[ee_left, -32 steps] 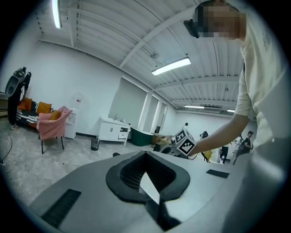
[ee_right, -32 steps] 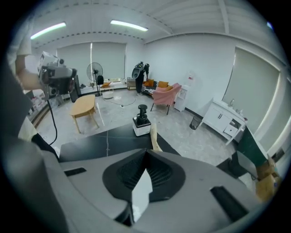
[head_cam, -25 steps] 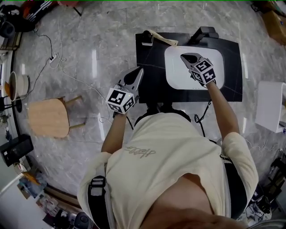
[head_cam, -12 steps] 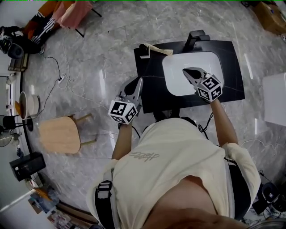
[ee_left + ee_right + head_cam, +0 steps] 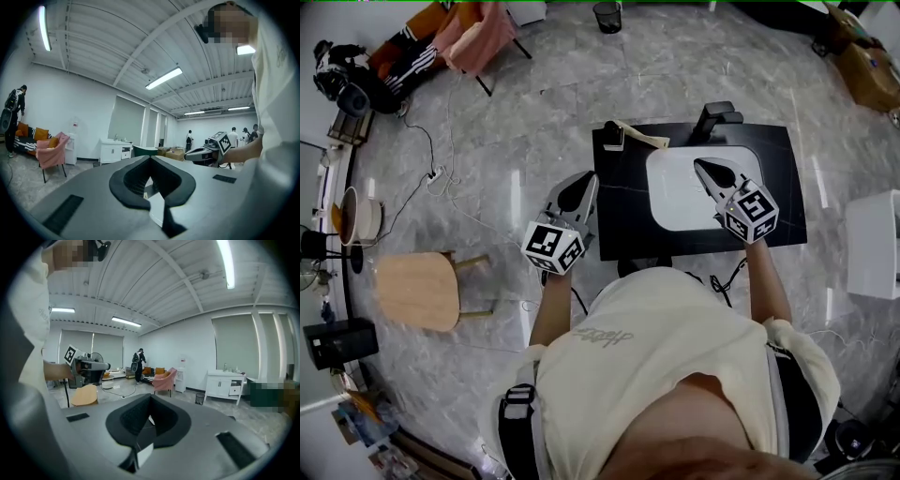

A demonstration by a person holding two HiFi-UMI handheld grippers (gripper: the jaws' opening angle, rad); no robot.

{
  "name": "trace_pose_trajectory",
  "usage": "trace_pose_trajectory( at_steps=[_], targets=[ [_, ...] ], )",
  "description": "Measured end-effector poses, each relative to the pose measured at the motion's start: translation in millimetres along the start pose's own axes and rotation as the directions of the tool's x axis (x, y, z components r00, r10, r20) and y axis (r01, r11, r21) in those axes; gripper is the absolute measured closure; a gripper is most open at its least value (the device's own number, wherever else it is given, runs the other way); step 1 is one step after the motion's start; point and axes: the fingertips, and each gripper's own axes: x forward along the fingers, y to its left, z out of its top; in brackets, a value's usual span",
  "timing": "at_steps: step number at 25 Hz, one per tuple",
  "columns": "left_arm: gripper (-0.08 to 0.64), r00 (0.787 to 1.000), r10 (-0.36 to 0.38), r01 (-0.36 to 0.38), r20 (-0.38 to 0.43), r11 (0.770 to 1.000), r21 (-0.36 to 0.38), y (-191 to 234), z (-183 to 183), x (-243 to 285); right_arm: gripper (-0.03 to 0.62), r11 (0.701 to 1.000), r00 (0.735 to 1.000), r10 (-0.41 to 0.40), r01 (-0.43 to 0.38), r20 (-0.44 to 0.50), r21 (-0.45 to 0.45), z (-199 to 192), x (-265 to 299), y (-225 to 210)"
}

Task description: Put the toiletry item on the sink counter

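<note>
Since a second ago the head view has swung forward. A pink chair point(image 5: 478, 49) and a bin point(image 5: 607, 15) now show at the top, and the counter point(image 5: 623, 211) sits lower in the picture. Both claws keep their stations and look slightly larger, as if lifted.

The left claw point(image 5: 590, 180) hangs just off the counter's left edge, over the floor. Its jaws are together with nothing between them, and its own view looks out level across the room.

The item point(image 5: 641, 135), a flat beige strip, lies on the counter's back left corner, just beside a small dark box point(image 5: 613, 139). It is ahead and to the right of the left claw's tips, and touches neither claw.

The right claw point(image 5: 701, 166) is over the white basin point(image 5: 675, 202), jaws pressed together and empty. The item lies to its left and further back, with the tap point(image 5: 712, 119) just ahead of its tips.
</note>
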Motion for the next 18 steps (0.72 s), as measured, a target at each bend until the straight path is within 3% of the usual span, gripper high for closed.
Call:
trace_pose_trajectory(
  at_steps=[18],
  targets=[
    [0.558,0.997,0.068,-0.068,0.040,0.998,-0.002,29,22,-9,0.597,0.999,0.998,-0.034,0.034,0.056,-0.012,33,0,-1]
  ],
)
